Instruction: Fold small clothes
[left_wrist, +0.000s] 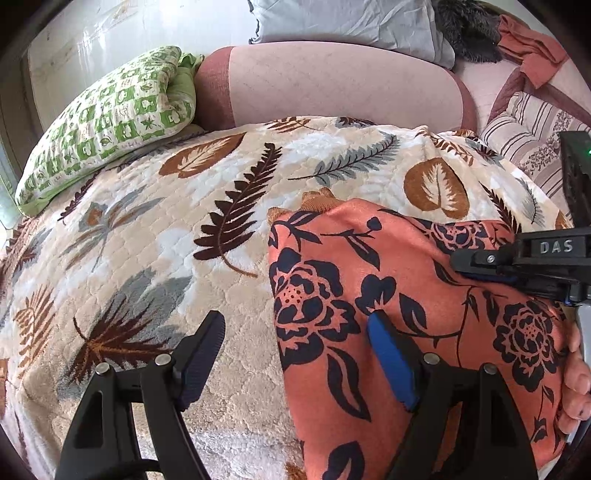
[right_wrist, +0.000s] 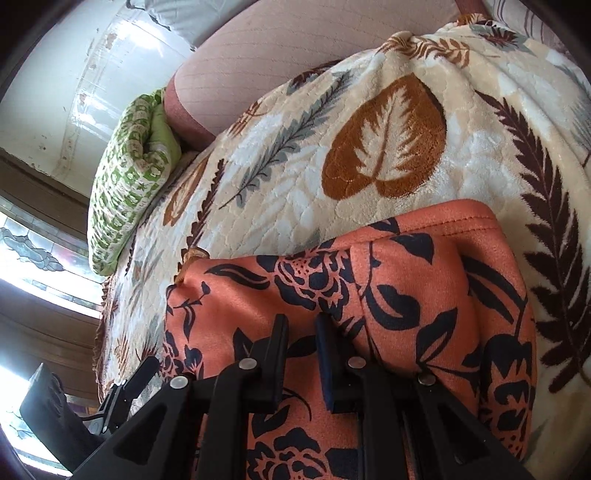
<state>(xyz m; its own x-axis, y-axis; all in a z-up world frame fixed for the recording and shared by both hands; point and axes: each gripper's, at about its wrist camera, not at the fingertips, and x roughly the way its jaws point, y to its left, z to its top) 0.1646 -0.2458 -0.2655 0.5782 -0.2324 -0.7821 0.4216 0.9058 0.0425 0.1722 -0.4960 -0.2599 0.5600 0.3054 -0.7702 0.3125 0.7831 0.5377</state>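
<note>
An orange garment with dark blue flowers (left_wrist: 424, 332) lies folded on the leaf-print blanket (left_wrist: 166, 240). My left gripper (left_wrist: 297, 315) stands open across the garment's left edge, with its blue-padded finger (left_wrist: 391, 358) over the cloth and its other finger over the blanket; nothing is pinched. In the right wrist view the garment (right_wrist: 406, 295) bulges up around my right gripper (right_wrist: 303, 325), whose jaws are nearly together with a fold of the cloth between them. That right gripper (left_wrist: 458, 264) also shows at the right edge of the left view, low over the garment.
A green patterned pillow (left_wrist: 110, 118) lies at the blanket's far left, with a pink bolster (left_wrist: 332, 85) behind. A striped cushion (left_wrist: 528, 133), a grey pillow (left_wrist: 351, 18) and another orange cloth (left_wrist: 532, 48) lie at the back right. A person's fingers (left_wrist: 576, 373) show at the right edge.
</note>
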